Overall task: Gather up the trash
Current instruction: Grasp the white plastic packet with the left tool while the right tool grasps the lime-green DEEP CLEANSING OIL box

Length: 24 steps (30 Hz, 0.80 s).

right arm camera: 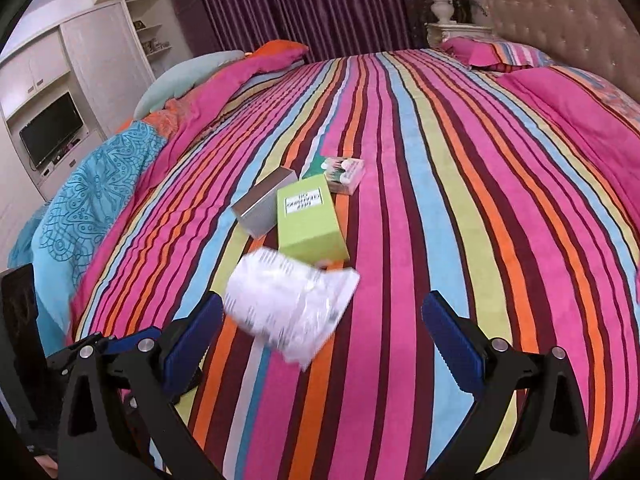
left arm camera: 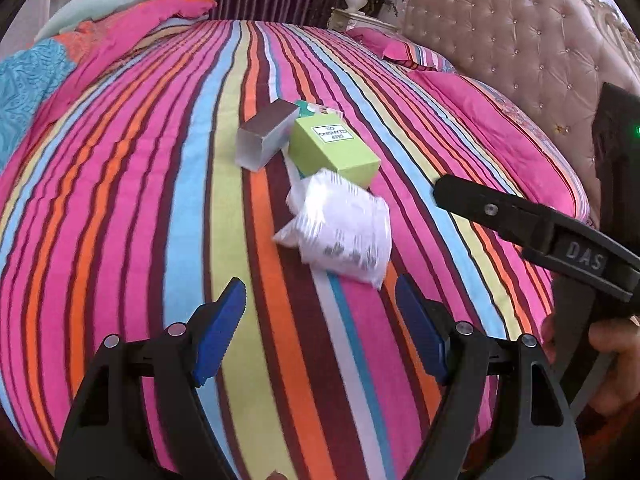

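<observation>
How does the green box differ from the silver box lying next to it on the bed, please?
The green box is matte lime with a white printed label on top; the silver box is shiny grey and shows no label. The green box looks larger and bulkier, the silver box slimmer. The green box lies nearer the crumpled white plastic wrapper; the silver box sits to its left. Both are rectangular cartons lying flat on the striped bedspread, untouched.

light: bright, even | shadows: faint | blur: white wrapper (left arm camera: 340, 224) | edges: strong fisheye bending
</observation>
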Available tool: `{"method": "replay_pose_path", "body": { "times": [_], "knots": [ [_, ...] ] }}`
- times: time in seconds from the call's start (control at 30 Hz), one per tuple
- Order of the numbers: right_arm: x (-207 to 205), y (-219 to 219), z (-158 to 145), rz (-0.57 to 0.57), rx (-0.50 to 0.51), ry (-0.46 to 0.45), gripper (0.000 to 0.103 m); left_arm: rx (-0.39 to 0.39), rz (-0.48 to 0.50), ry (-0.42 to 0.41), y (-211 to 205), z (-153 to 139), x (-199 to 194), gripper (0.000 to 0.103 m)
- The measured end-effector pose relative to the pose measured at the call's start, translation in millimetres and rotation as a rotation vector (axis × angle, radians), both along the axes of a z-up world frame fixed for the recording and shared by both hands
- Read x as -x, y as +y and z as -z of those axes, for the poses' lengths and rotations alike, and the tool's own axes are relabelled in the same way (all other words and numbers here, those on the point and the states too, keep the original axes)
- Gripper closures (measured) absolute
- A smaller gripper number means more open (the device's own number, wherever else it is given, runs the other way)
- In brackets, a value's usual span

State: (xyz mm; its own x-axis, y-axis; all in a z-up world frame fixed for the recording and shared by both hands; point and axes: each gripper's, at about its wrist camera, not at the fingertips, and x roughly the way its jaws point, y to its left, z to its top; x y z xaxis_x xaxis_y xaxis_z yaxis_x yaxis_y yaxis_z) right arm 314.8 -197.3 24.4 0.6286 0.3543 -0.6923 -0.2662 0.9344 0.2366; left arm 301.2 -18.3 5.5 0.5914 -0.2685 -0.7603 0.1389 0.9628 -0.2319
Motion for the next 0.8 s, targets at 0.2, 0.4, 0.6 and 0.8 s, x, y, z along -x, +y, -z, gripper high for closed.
{"method": "replay_pose_path", "body": {
  "times": [0.2,0.4,0.6,0.8],
  "knots": [
    [-37,13,5,-0.031,0.039,0.023,0.008,-0.005,0.056,-0.003,-13,7,-30,0.028],
    [-63,30,11,-0.081,0.070,0.042,0.008,0.032,0.070,0.020,-12,16,-50,0.028],
    [-76,50,19,-0.128,0.115,0.041,0.008,0.033,0.094,0.022,-15,22,-54,0.028],
    [-89,54,31,-0.127,0.156,0.053,0.008,0.020,0.094,0.037,-15,30,-65,0.028]
  ]
}}
